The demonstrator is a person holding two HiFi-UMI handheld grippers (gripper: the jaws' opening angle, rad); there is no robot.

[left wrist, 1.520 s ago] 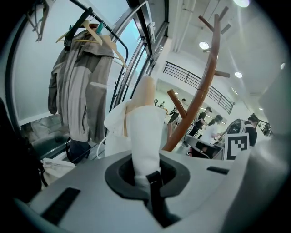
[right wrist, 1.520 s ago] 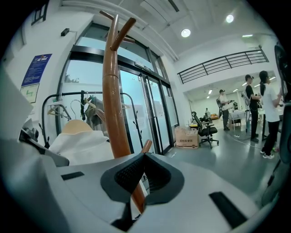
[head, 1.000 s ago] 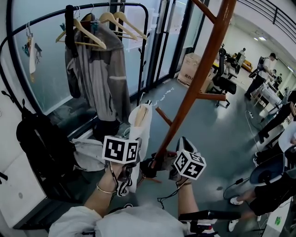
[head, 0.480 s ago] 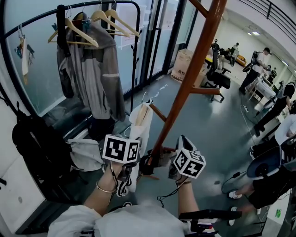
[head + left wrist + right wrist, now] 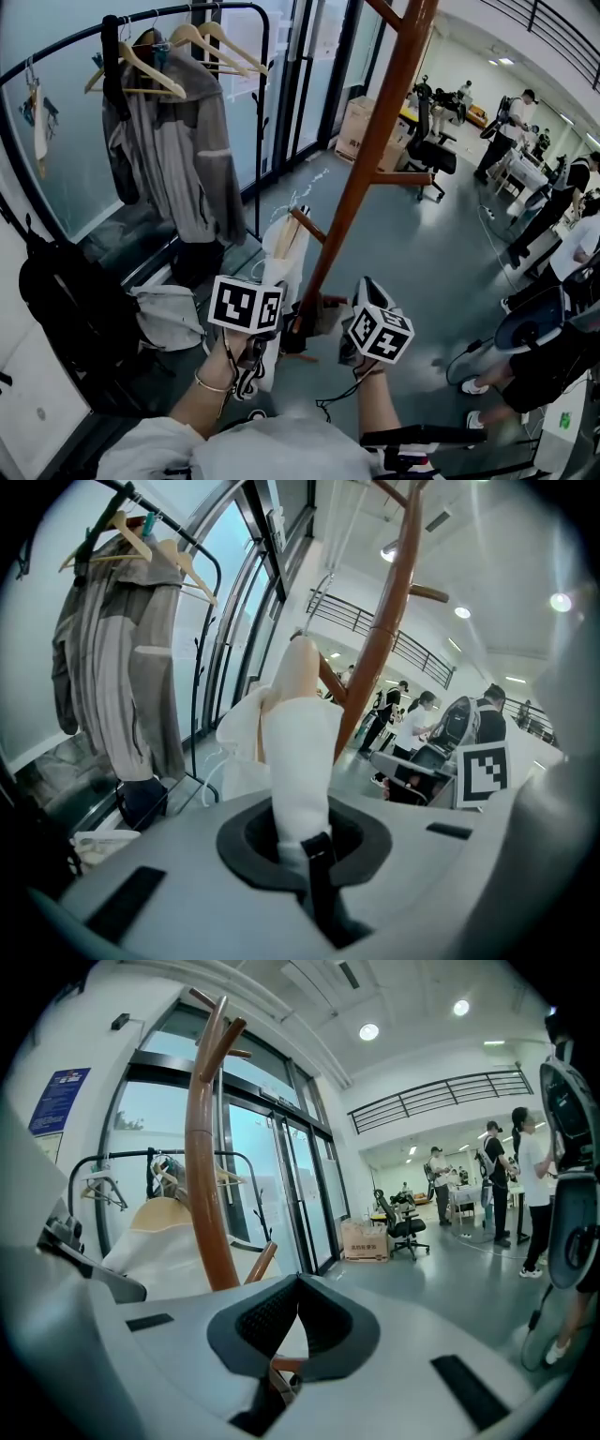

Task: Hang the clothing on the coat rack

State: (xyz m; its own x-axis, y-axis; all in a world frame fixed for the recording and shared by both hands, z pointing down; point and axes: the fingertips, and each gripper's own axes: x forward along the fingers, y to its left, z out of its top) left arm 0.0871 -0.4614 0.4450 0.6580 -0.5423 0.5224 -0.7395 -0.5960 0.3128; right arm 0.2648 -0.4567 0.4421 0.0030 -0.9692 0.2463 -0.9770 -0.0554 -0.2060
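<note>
My left gripper (image 5: 300, 832) is shut on a white garment (image 5: 300, 752) that rises upright from its jaws on a pale wooden hanger (image 5: 302, 663). In the head view the garment (image 5: 286, 253) hangs just left of the brown wooden coat rack pole (image 5: 375, 141), beside a low peg (image 5: 307, 225). Whether it touches that peg I cannot tell. My right gripper (image 5: 298, 1288) is shut, with nothing seen between its pads. It points at the pole (image 5: 208, 1166) from close by, with the garment (image 5: 159, 1251) at its left. Its marker cube (image 5: 382, 333) shows right of the pole's foot.
A black clothes rail (image 5: 141, 19) at the left carries a grey jacket (image 5: 183, 141) on hangers. A black backpack (image 5: 66, 309) and a white bag (image 5: 169, 314) lie below it. A cardboard box (image 5: 361, 122), an office chair (image 5: 427, 150) and several people stand at the right.
The coat rack and clothes rail have drifted left in the head view. Both grippers keep their places in the picture, with the white garment still in the left one.
</note>
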